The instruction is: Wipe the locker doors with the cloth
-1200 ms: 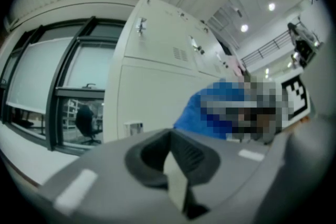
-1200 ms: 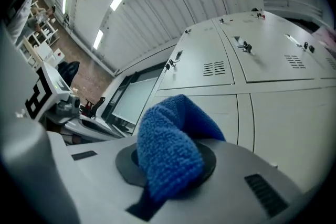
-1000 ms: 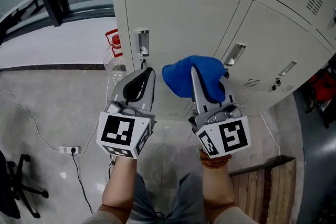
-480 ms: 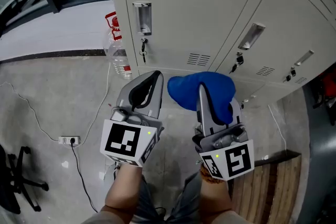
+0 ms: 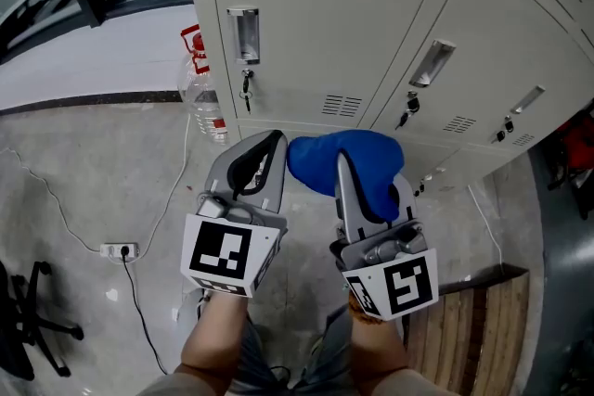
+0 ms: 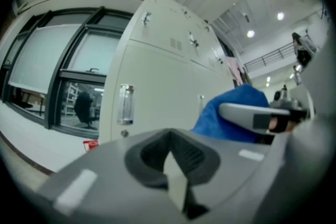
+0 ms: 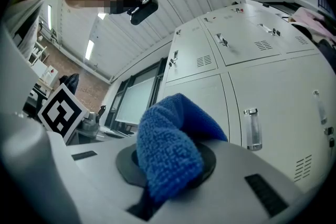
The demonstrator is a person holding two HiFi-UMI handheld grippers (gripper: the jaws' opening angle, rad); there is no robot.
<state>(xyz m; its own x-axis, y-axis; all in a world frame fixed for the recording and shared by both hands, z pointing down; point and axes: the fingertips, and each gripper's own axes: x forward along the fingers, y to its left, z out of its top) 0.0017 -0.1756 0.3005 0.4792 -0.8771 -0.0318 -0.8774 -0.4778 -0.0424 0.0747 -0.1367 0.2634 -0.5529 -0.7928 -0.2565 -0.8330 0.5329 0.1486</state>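
A blue cloth point(image 5: 348, 164) bulges from my right gripper point(image 5: 345, 164), which is shut on it; in the right gripper view the cloth point(image 7: 170, 149) folds over the closed jaws. My left gripper point(image 5: 271, 144) is shut with nothing in it, close beside the cloth, and in the left gripper view the left gripper point(image 6: 170, 157) points at the lockers with the cloth point(image 6: 231, 115) at its right. Both are held a little short of the beige locker doors point(image 5: 325, 23), below the handles point(image 5: 244, 34) with hanging keys point(image 5: 245, 91). The cloth is not touching a door.
A clear plastic bottle point(image 5: 204, 102) with a red label stands on the floor by the lockers' left corner. A power strip point(image 5: 119, 249) and cable lie on the grey floor at the left. A wooden pallet point(image 5: 473, 329) is at the lower right. A chair base point(image 5: 37, 329) sits far left.
The view has dropped from the upper doors to the lower locker row. Both grippers have come lower and back from the doors, the cloth still held in the right one.
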